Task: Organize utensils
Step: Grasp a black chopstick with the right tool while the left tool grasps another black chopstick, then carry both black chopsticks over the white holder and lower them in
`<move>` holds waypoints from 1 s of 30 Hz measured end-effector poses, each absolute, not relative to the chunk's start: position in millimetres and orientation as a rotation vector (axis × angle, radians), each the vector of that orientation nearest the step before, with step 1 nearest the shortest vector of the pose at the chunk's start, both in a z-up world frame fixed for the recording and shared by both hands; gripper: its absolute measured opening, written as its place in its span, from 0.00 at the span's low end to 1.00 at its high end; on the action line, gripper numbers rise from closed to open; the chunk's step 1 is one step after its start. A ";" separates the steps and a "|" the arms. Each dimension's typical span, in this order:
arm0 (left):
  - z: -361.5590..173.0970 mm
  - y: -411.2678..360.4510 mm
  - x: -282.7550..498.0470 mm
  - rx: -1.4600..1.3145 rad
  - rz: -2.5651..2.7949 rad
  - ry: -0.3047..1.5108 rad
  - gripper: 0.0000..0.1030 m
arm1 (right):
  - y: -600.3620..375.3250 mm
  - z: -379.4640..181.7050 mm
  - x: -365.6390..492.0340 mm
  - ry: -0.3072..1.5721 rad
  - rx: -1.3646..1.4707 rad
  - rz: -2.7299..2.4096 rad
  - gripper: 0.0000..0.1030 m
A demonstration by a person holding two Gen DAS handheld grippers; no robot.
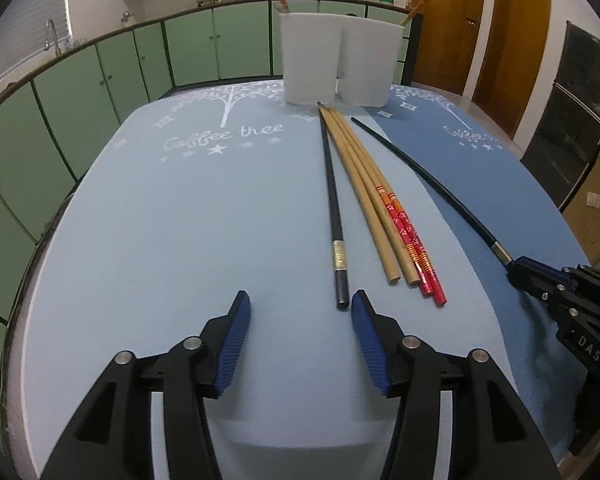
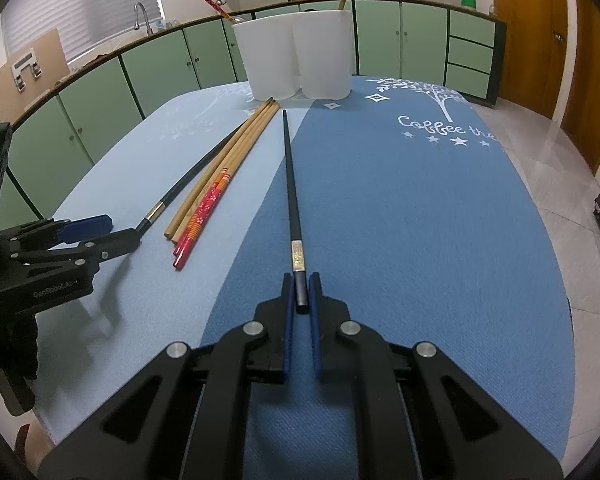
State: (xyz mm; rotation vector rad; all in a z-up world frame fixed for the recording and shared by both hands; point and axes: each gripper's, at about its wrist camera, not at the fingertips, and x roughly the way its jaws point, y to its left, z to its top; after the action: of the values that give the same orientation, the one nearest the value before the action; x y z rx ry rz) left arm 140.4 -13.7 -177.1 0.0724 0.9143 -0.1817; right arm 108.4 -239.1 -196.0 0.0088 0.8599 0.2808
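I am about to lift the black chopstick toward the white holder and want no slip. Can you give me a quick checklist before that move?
1. Right tongs shut on the black chopstick: ok, pads grip its thick end.
2. Chopstick free of the others: ok, it lies apart from the bamboo and red chopsticks.
3. Left tongs out of the way: ok, open, holding nothing, beside the second black chopstick.
4. Path to the white holder: ok, nothing lies between.
5. Room in the holder: cannot tell, its inside is hidden; chopsticks already stand in it.
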 end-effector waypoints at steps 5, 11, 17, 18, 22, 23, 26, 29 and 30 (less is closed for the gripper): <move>-179.8 -22.2 143.8 0.091 -0.176 0.905 0.49 | -239.7 -196.4 108.3 0.858 0.005 0.282 0.07; -178.9 -34.6 139.4 0.117 -0.190 0.885 0.10 | -238.8 -196.6 108.0 0.854 0.001 0.283 0.07; -174.2 -32.5 140.5 0.089 -0.196 0.883 0.06 | -239.7 -193.5 105.8 0.846 0.000 0.285 0.06; -171.4 -31.4 139.7 0.089 -0.196 0.879 0.06 | -240.1 -190.9 104.6 0.839 0.001 0.287 0.06; -151.0 -28.0 131.8 0.095 -0.204 0.849 0.06 | -241.3 -178.0 101.7 0.810 0.005 0.292 0.06; -145.6 -27.0 130.3 0.098 -0.205 0.839 0.06 | -242.1 -173.7 101.5 0.801 0.008 0.294 0.06; -124.0 -23.5 125.6 0.105 -0.206 0.799 0.06 | -243.5 -157.1 100.2 0.768 0.012 0.298 0.06; -101.9 -20.0 121.5 0.105 -0.210 0.754 0.06 | -245.1 -138.5 98.2 0.734 0.010 0.299 0.06; -94.6 -19.6 121.2 0.105 -0.211 0.737 0.06 | -245.4 -133.4 97.6 0.724 0.012 0.300 0.06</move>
State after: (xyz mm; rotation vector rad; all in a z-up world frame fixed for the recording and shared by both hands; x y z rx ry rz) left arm 121.2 -19.6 -94.6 0.1050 0.7370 -0.2108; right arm 97.6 -245.4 -133.4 0.0116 0.7236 0.3001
